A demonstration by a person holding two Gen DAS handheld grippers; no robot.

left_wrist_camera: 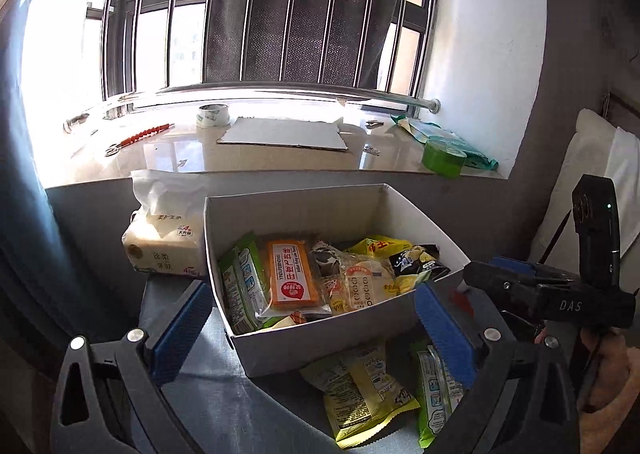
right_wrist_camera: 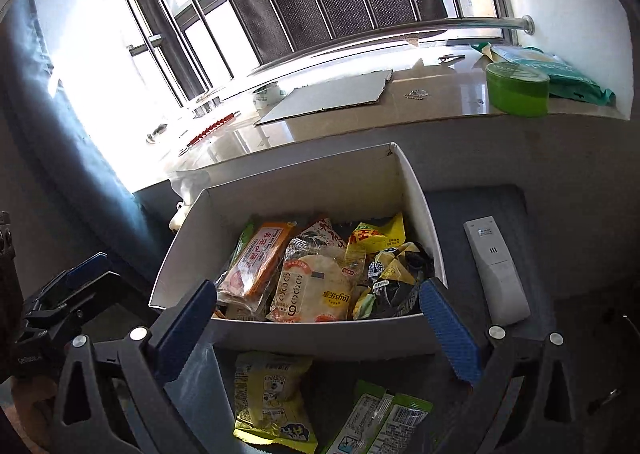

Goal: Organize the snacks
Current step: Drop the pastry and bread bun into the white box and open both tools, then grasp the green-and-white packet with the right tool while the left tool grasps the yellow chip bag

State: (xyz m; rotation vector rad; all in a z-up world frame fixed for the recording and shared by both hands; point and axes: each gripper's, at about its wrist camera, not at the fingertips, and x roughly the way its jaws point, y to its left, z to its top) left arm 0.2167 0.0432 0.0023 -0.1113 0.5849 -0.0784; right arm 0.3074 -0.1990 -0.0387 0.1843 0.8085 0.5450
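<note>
partly hidden behind the white box (right_wrist_camera: 320,338), two packets (right_wrist_camera: 272,402) lie cropped.

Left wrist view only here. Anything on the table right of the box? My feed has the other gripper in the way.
Observer: Yes, a white remote lies beside the white box, on its right.
Operator: Touching the box?
Observer: No, a strip of dark tabletop shows between them.
Operator: Right gripper holding anything?
Observer: No. The right gripper is open and empty, fingers spread near the box's front wall.
Operator: Loose snacks near it?
Observer: A yellow snack bag and a green packet lie in front of the box.
</note>
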